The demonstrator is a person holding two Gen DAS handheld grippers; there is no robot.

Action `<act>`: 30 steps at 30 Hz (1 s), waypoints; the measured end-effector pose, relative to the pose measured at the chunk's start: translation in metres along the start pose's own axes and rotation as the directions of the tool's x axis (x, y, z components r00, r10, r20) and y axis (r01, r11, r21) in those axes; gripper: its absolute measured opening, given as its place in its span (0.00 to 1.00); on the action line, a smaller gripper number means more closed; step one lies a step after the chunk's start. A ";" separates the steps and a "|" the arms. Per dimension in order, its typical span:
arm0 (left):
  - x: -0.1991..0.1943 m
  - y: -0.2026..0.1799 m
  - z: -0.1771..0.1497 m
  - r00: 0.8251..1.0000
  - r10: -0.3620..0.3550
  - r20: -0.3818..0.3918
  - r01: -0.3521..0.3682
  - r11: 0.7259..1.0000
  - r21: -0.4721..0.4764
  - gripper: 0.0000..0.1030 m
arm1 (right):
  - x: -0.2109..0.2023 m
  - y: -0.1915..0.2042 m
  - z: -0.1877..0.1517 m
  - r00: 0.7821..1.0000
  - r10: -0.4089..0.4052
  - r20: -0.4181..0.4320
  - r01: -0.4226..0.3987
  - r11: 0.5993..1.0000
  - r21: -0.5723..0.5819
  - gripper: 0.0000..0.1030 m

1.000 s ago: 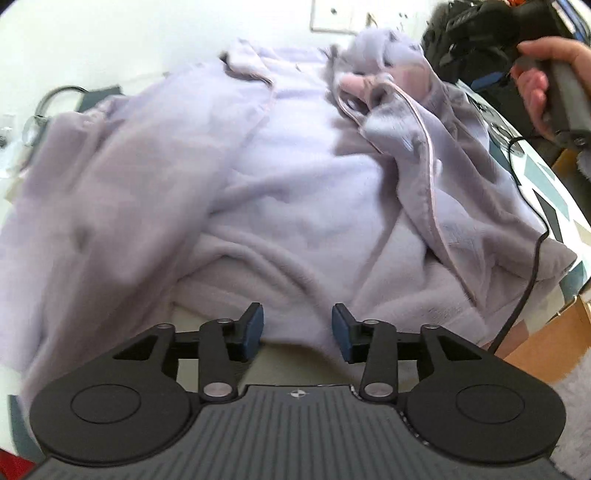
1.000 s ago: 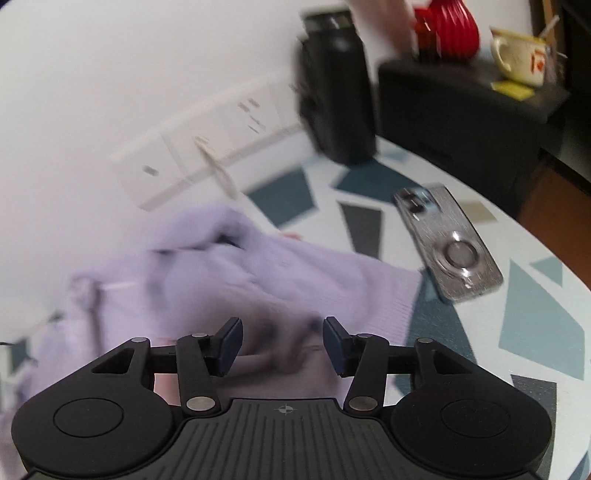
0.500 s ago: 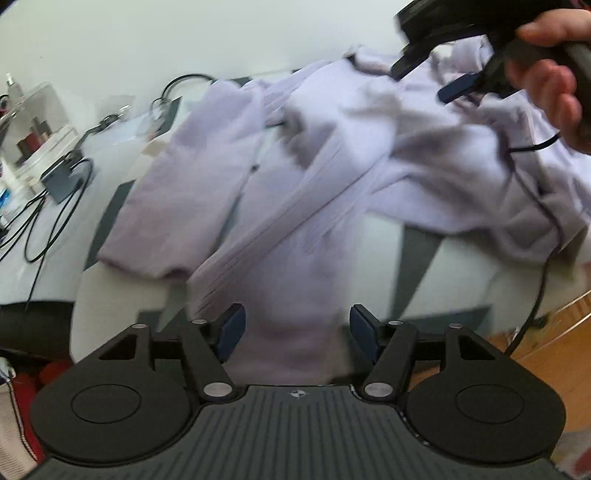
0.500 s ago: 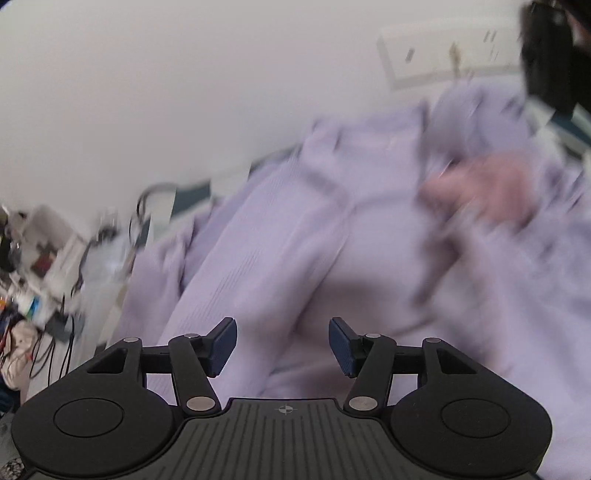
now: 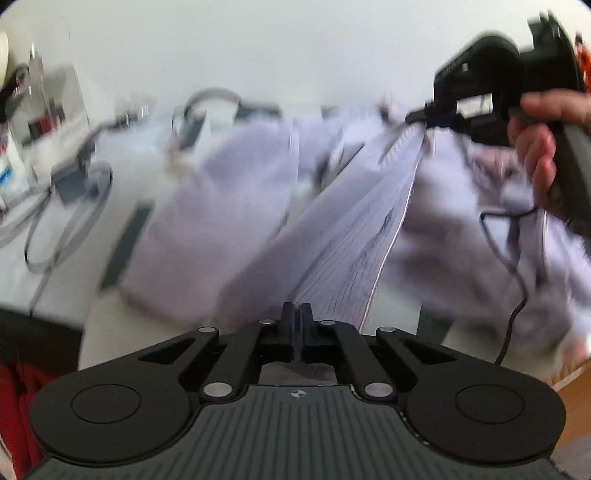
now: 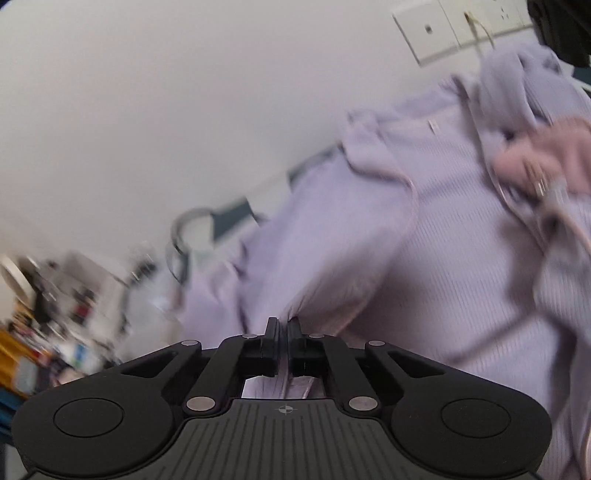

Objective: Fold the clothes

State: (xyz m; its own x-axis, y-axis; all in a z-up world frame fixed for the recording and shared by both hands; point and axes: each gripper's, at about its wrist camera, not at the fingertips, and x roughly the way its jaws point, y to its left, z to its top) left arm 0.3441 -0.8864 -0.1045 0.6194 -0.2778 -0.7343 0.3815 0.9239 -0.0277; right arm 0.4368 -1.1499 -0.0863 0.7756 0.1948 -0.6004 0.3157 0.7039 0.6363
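A lilac ribbed garment with pale pink trim lies spread over the table, blurred by motion. My left gripper is shut on its near hem, and the fabric runs taut from the jaws up toward the right gripper, which a hand holds at the upper right. In the right wrist view the right gripper is shut on a fold of the same garment, with cloth passing between and under its pads. A pink patch shows on the garment's right.
Cables, a grey adapter and small bottles crowd the table's left side. A wall socket plate sits at the back right. A thin black cable hangs from the right gripper over the cloth. The table's near edge lies just past my left gripper.
Both grippers were open half a second ago and have closed on the garment. The left one has lifted the hem, pulling the fabric taut; both views have swung left.
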 end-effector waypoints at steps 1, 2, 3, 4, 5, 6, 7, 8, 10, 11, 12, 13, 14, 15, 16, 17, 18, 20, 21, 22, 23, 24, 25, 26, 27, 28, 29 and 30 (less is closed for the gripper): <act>-0.002 -0.001 0.014 1.000 -0.015 0.023 0.015 1.000 -0.009 0.02 | -0.003 0.002 0.011 1.000 0.016 0.027 -0.016 1.000 0.005 0.03; -0.003 -0.003 0.027 0.998 -0.032 0.045 0.033 0.999 -0.019 0.02 | -0.006 0.003 0.023 0.998 0.032 0.054 -0.032 0.999 0.009 0.03; -0.002 -0.006 0.041 0.996 -0.056 0.065 0.058 0.998 -0.032 0.02 | -0.009 0.005 0.034 0.996 0.047 0.081 -0.048 0.999 0.014 0.03; 0.000 -0.010 0.055 0.993 -0.086 0.084 0.089 0.995 -0.044 0.02 | -0.011 0.004 0.049 0.992 0.053 0.113 -0.056 0.998 0.023 0.03; 0.004 -0.015 0.068 0.989 -0.112 0.096 0.117 0.992 -0.049 0.02 | -0.012 0.004 0.064 0.988 0.057 0.145 -0.062 0.998 0.030 0.03; 0.011 -0.021 0.080 0.985 -0.135 0.106 0.140 0.989 -0.047 0.02 | -0.012 0.002 0.078 0.984 0.051 0.168 -0.057 0.998 0.034 0.03; 0.019 -0.029 0.090 0.981 -0.156 0.114 0.161 0.986 -0.037 0.02 | -0.010 -0.001 0.093 0.982 0.041 0.183 -0.050 0.998 0.043 0.03; 0.028 -0.038 0.100 0.977 -0.175 0.120 0.179 0.983 -0.026 0.02 | -0.007 -0.005 0.108 0.981 0.021 0.192 -0.033 0.998 0.058 0.03; 0.056 -0.057 0.114 0.971 -0.212 0.109 0.216 0.976 -0.030 0.02 | 0.003 -0.017 0.138 0.978 -0.021 0.206 0.006 0.997 0.074 0.03; 0.072 -0.065 0.120 0.967 -0.233 0.099 0.238 0.970 -0.041 0.02 | 0.010 -0.024 0.152 0.977 -0.039 0.211 0.023 0.997 0.079 0.03; 0.088 -0.074 0.126 0.963 -0.254 0.089 0.259 0.964 -0.052 0.02 | 0.020 -0.033 0.164 0.975 -0.061 0.214 0.044 0.996 0.083 0.03; 0.104 -0.082 0.130 0.959 -0.274 0.078 0.279 0.958 -0.064 0.03 | 0.030 -0.041 0.175 0.975 -0.081 0.208 0.065 0.994 0.082 0.03; 0.121 -0.090 0.130 0.955 -0.290 0.063 0.295 0.952 -0.081 0.03 | 0.041 -0.050 0.183 0.973 -0.110 0.202 0.095 0.992 0.084 0.03; 0.139 -0.098 0.130 0.953 -0.302 0.041 0.304 0.948 -0.093 0.04 | 0.054 -0.058 0.188 0.972 -0.138 0.191 0.124 0.989 0.080 0.04; 0.157 -0.108 0.127 0.955 -0.297 0.000 0.296 0.951 -0.089 0.08 | 0.066 -0.065 0.192 0.972 -0.165 0.165 0.156 0.985 0.069 0.05; 0.172 -0.117 0.123 0.958 -0.282 -0.050 0.278 0.958 -0.070 0.11 | 0.079 -0.073 0.195 0.971 -0.193 0.139 0.187 0.981 0.057 0.06; 0.183 -0.125 0.118 0.959 -0.265 -0.101 0.263 0.964 -0.038 0.15 | 0.088 -0.078 0.192 0.967 -0.225 0.115 0.221 0.974 0.048 0.09; 0.180 -0.130 0.108 0.956 -0.267 -0.121 0.273 0.962 0.029 0.15 | 0.097 -0.087 0.186 0.962 -0.257 0.093 0.254 0.966 0.040 0.14; 0.173 -0.130 0.104 0.953 -0.281 -0.114 0.288 0.956 0.057 0.19 | 0.097 -0.090 0.181 0.962 -0.257 0.095 0.254 0.966 0.040 0.21; 0.163 -0.126 0.101 0.948 -0.302 -0.099 0.309 0.948 0.072 0.30 | 0.092 -0.090 0.178 0.965 -0.243 0.103 0.240 0.970 0.040 0.31; 0.152 -0.121 0.099 0.944 -0.318 -0.084 0.324 0.943 0.078 0.37 | 0.087 -0.089 0.174 0.966 -0.233 0.109 0.230 0.972 0.034 0.36; 0.141 -0.114 0.097 0.940 -0.334 -0.066 0.339 0.937 0.082 0.51 | 0.081 -0.089 0.171 0.966 -0.234 0.113 0.231 0.972 0.039 0.46; 0.129 -0.106 0.095 0.935 -0.352 -0.039 0.354 0.931 0.085 0.55 | 0.075 -0.089 0.167 0.965 -0.234 0.117 0.231 0.972 0.044 0.48; 0.118 -0.097 0.092 0.930 -0.368 -0.018 0.368 0.926 0.086 0.55 | 0.069 -0.089 0.164 0.964 -0.235 0.121 0.231 0.972 0.050 0.47; 0.109 -0.088 0.088 0.926 -0.378 -0.009 0.378 0.922 0.082 0.55 | 0.059 -0.092 0.159 0.965 -0.228 0.131 0.218 0.972 0.081 0.46; 0.103 -0.079 0.085 0.925 -0.380 -0.007 0.379 0.923 0.069 0.55 | 0.049 -0.094 0.154 0.965 -0.221 0.143 0.206 0.972 0.113 0.46; 0.101 -0.073 0.083 0.928 -0.372 -0.006 0.372 0.927 0.053 0.55 | 0.036 -0.098 0.146 0.957 -0.231 0.176 0.204 0.967 0.155 0.47; 0.099 -0.064 0.078 0.935 -0.356 -0.007 0.356 0.934 0.041 0.55 | 0.025 -0.099 0.135 0.949 -0.246 0.199 0.210 0.960 0.184 0.47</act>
State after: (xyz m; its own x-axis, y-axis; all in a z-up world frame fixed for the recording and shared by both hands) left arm 0.4347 -0.9934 -0.1228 0.4387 -0.5865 -0.6809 0.6048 0.7531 -0.2589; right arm 0.4983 -1.3068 -0.0991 0.7671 -0.1246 -0.6294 0.5669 0.5910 0.5739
